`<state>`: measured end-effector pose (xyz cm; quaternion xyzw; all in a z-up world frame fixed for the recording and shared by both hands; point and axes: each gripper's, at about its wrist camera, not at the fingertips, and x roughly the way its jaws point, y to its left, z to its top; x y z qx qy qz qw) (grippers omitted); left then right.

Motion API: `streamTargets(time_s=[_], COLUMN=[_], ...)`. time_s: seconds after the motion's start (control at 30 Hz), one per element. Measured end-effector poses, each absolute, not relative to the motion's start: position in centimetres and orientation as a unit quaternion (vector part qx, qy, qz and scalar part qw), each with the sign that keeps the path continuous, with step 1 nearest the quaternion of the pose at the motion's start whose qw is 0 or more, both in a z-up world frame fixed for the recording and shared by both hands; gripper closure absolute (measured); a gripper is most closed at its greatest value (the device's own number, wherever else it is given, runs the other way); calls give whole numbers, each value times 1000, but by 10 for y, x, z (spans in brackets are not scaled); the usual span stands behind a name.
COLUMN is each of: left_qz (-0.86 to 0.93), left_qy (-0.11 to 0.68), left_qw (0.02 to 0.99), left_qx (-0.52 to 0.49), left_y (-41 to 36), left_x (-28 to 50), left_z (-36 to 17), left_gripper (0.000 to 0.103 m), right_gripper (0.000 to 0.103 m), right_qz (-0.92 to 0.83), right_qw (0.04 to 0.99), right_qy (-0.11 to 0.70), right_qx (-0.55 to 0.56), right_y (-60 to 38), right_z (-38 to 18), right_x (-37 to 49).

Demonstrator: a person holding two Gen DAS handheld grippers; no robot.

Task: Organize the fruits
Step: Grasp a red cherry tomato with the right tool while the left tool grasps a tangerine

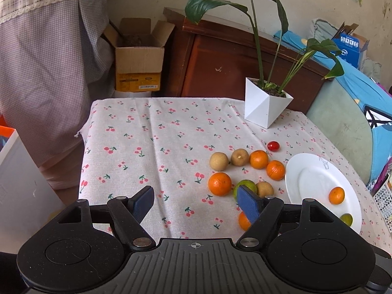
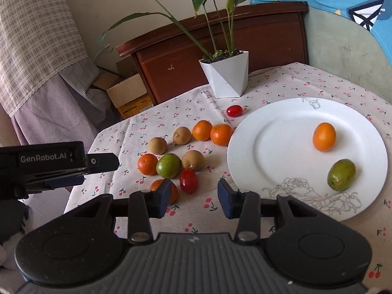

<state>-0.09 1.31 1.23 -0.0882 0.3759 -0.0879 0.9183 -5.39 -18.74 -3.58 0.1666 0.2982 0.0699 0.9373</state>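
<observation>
A white plate [image 2: 276, 147] on the cherry-print cloth holds an orange [image 2: 324, 136] and a green fruit [image 2: 341, 175]. Left of it lie loose fruits: several oranges [image 2: 147, 164], brown round fruits [image 2: 193, 160], a green fruit [image 2: 168, 165] and two red tomatoes [image 2: 188, 180]. My right gripper [image 2: 194, 198] is open just short of the nearer tomato, with nothing between its pads. My left gripper [image 1: 197, 204] is open over bare cloth, left of the pile. Its right finger [image 1: 250, 205] hides part of the green fruit [image 1: 246, 183] and an orange [image 1: 243, 221].
A white angular pot [image 2: 226, 78] with a tall plant stands at the back of the table, in front of a dark wooden headboard [image 2: 196, 56]. A cardboard box [image 1: 139, 56] sits beyond the far left corner. A finger of my left gripper [image 2: 105, 163] shows at the left.
</observation>
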Motion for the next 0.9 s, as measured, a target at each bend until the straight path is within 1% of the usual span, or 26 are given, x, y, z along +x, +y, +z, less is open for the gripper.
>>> streamTargets(time_s=[0.17, 0.23, 0.5, 0.53, 0.63, 0.8, 0.9], left_qz=[-84, -85, -85, -85, -86, -99, -109], left_qy=[382, 384, 387, 389, 393, 388, 387], left_qw=[916, 915, 913, 913, 911, 912, 912], left_qx=[-92, -94, -95, -93, -91, -86, -83], left_y=[18, 18, 17, 17, 15, 10, 7], left_x=[-1, -1, 0, 0, -1, -4, -6], left_z=[8, 8, 5, 4, 1, 2, 2], left_gripper=[28, 28, 28, 28, 28, 28, 28], right_gripper=[67, 70, 71, 75, 83, 84, 84], right_qz=[65, 66, 71, 70, 71, 64, 60], right_qw=[934, 933, 939, 940, 942, 948, 951], right_qy=[304, 306, 300, 300, 301, 289, 278], right_qx=[174, 175, 155, 147, 132, 117, 126], right_y=[-186, -186, -176, -174, -170, -171, -176], right_z=[-46, -48, -49, -49, -48, -41, -33], right_x=[-42, -39, -29, -28, -28, -35, -39])
